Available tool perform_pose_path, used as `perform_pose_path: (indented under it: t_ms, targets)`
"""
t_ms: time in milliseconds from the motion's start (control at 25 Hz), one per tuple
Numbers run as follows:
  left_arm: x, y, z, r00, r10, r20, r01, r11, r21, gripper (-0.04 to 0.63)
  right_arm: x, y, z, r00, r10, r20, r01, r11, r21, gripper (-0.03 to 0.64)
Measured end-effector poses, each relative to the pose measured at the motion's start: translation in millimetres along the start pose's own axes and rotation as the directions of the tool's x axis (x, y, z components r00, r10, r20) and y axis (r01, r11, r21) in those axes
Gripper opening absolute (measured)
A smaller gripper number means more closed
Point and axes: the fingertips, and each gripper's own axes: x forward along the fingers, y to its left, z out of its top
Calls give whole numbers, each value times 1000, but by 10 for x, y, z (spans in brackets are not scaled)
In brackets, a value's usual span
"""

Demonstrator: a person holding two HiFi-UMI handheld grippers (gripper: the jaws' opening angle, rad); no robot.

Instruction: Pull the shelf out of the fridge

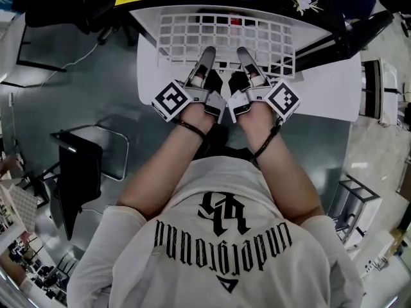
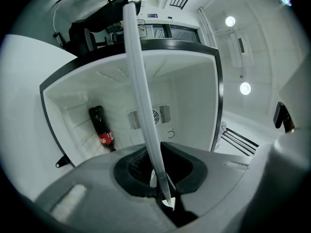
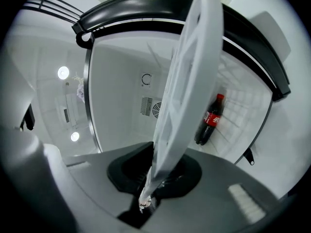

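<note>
Fridge (image 2: pixel 192 103) open at top centre of head view. White grid shelf (image 1: pixel 225 37) flat in its mouth, front edge toward the body, prob. only partway out. Left gripper (image 1: pixel 208 51) and right gripper (image 1: pixel 244 52) side by side at mid frame, each nearly closed and pinched on shelf's front edge, thin plastic filling the narrow gap btwn pads in both gripper views. Pull straight back toward torso, both hands at same pace, shelf kept level; any skew likely to jam it vs side walls. Grips close together near centre, so watch for twist. Edges: fridge's black rim (image 2: pixel 219 81) at right of left gripper view, apart from shelf. Room: bare floor either side of body; black chair (image 1: pixel 78 165) at lower left, well apart. Cola bottle (image 2: pixel 102 130) deep inside fridge, well clear of shelf.
</note>
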Motion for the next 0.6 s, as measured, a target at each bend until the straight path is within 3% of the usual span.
perform_pose_path:
  t_ms: [600]
  targets:
    - [-303,-57,-140,1000,-1,-13,0,1000,-23,32,-273,40,-182,1000,-5,16,5,1000,9,34]
